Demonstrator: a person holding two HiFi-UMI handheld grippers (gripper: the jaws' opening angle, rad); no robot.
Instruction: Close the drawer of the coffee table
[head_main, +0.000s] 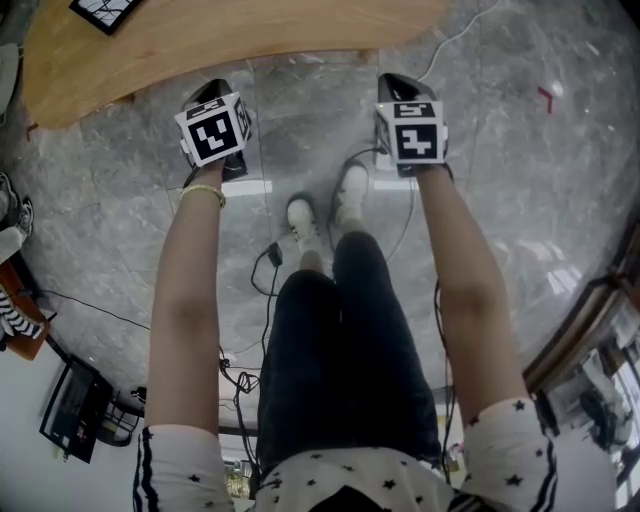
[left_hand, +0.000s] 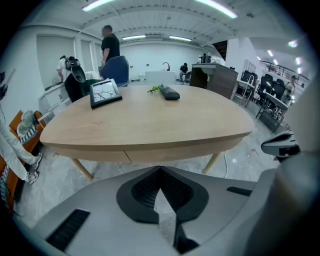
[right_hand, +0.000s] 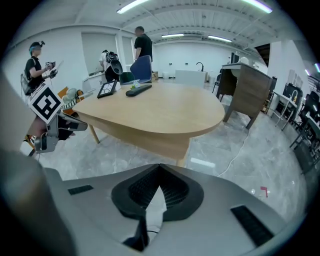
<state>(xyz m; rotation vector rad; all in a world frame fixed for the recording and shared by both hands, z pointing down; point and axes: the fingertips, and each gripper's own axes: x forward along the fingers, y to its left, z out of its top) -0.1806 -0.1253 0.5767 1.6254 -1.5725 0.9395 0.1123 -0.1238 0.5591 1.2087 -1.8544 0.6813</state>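
Both tools hung over the grey stone floor (head_main: 520, 180), just short of the wooden counter (head_main: 200, 40). The left tool (head_main: 210, 92) was shut, its jaws meeting at the tips with nothing between them, as its own camera showed (left_hand: 159, 169). The right tool (head_main: 400, 82) was also closed and empty (right_hand: 160, 167). Neither touched the counter.

The drawer (left_hand: 167, 156) sat pushed in, its front flush with the band under the counter's top, and a thin slanted seam marked one end of it. From above, nothing stuck out past the counter's curved edge between the two tools.

On the far part of the counter stood a tilted framed panel (left_hand: 105, 93), and near it lay a dark remote (left_hand: 170, 94). The person's white shoes (head_main: 325, 210) stood on the floor between the tools, with black cables (head_main: 262, 275) trailing beside them. In the right gripper view, the left tool (right_hand: 47, 120) showed at the left, beside the counter's edge (right_hand: 150, 137). Other people stood well beyond the counter.
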